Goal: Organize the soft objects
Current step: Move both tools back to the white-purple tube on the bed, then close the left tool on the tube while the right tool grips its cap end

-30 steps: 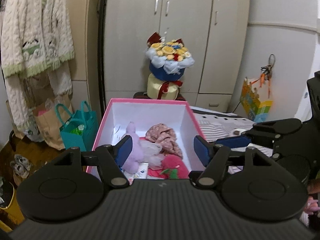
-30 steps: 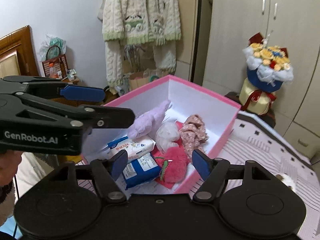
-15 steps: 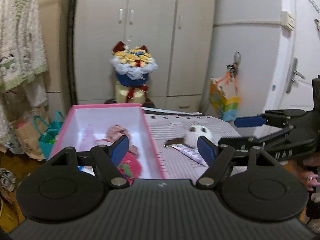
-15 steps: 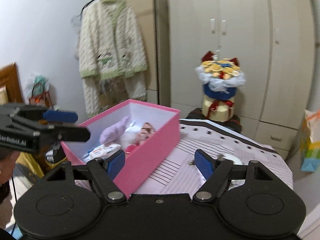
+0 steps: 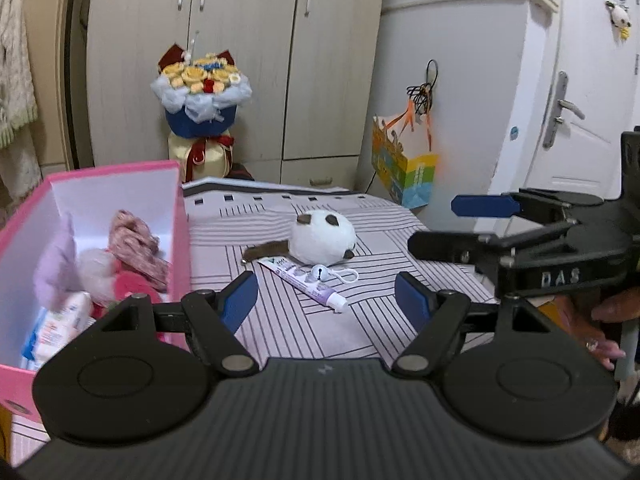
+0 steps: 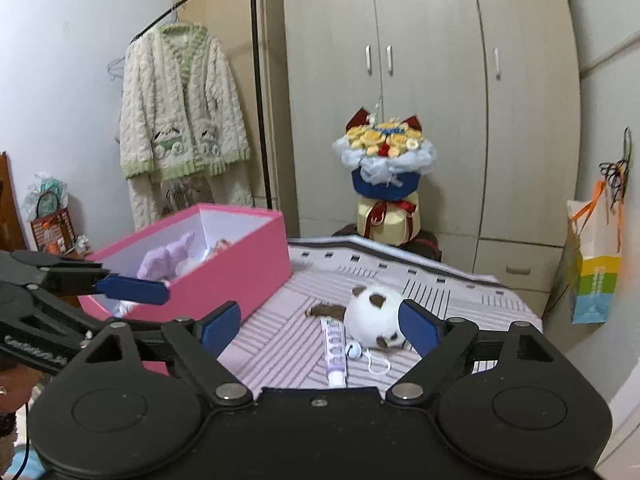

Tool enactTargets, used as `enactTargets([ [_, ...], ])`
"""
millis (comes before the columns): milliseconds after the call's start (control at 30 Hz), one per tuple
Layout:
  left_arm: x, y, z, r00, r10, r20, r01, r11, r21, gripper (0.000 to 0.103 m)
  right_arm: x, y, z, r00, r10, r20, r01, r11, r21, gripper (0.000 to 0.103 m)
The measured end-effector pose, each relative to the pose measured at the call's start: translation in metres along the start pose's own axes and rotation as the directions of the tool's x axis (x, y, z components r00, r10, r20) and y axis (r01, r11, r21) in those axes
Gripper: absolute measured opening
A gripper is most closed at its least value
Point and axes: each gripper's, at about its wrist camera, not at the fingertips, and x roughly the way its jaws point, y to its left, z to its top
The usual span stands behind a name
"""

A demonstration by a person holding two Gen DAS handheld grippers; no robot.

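Note:
A white plush with brown patches (image 5: 322, 236) (image 6: 372, 314) lies on the striped cloth (image 5: 304, 332). In front of it lie a purple tube (image 5: 304, 280) (image 6: 335, 350) and a small bell on a cord (image 5: 320, 271). The pink box (image 5: 180, 216) (image 6: 240, 264) stands to the left. It holds a purple plush (image 6: 164, 258), a patterned cloth (image 5: 132, 244), a red fuzzy toy and wipe packs. My left gripper (image 5: 326, 300) is open and empty, short of the tube. My right gripper (image 6: 320, 324) is empty with its jaws opening; the plush lies just ahead of its right finger.
A flower bouquet (image 6: 386, 168) stands on a stool behind the table, in front of the wardrobe (image 6: 432, 80). A colourful gift bag (image 5: 404, 172) hangs on the right wall beside a white door (image 5: 568, 80). A knitted cardigan (image 6: 180, 112) hangs on a rack at left.
Both grippers have swung right, from over the pink box to the plush and tube on the striped cloth. The right jaws stand wider than before.

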Motion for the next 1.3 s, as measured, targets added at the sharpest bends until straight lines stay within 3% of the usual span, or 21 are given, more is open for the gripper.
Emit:
enactTargets([
  [167, 0.035, 0.005, -0.004, 0.999, 0.007, -0.041, -0.010, 0.997, -0.070, 0.071, 0.028, -0.026, -0.031, 0.998, -0.006, -0.060, 0.007, 1.000, 0.013, 0.088],
  [300, 0.069, 0.007, -0.005, 0.996, -0.001, -0.088, -0.011, 0.991, -0.132, 0.071, 0.059, -0.044, -0.053, 0.988, 0.015, -0.156, -0.005, 0.998, 0.067, 0.075],
  [467, 0.113, 0.016, -0.004, 0.989, -0.007, -0.148, -0.026, 0.976, -0.218, 0.064, 0.083, -0.033, -0.051, 0.980, 0.092, -0.179, -0.090, 0.996, 0.018, 0.067],
  [567, 0.131, 0.028, -0.007, 0.983, -0.042, -0.179, -0.015, 0.951, -0.307, 0.058, 0.097, -0.024, -0.053, 0.978, 0.070, -0.195, -0.079, 0.996, -0.042, 0.059],
  [633, 0.140, 0.028, -0.009, 0.981, -0.038, -0.189, -0.024, 0.950, -0.312, 0.056, 0.105, -0.017, -0.055, 0.976, 0.059, -0.208, -0.078, 0.994, -0.083, 0.057],
  [733, 0.150, 0.024, -0.011, 0.981, -0.008, -0.193, -0.049, 0.955, -0.294, 0.048, 0.119, -0.010, -0.056, 0.970, 0.041, -0.241, -0.069, 0.992, -0.109, 0.041],
  [867, 0.161, 0.029, -0.014, 0.976, -0.037, -0.215, -0.041, 0.938, -0.344, 0.039, 0.133, -0.009, -0.059, 0.970, 0.002, -0.244, -0.021, 0.997, -0.075, 0.039],
  [967, 0.165, 0.031, -0.017, 0.975, -0.047, -0.218, -0.038, 0.928, -0.370, 0.039, 0.130, -0.013, -0.062, 0.973, 0.005, -0.233, -0.009, 1.000, -0.017, 0.025],
  [1100, 0.167, 0.033, -0.021, 0.975, -0.044, -0.220, -0.043, 0.926, -0.376, 0.038, 0.119, -0.009, -0.068, 0.975, 0.016, -0.223, -0.006, 0.999, 0.043, 0.025],
  [1300, 0.163, 0.035, -0.022, 0.973, -0.046, -0.224, -0.051, 0.911, -0.409, 0.039, 0.107, -0.014, -0.079, 0.979, 0.073, -0.188, -0.023, 0.967, 0.255, 0.025],
])
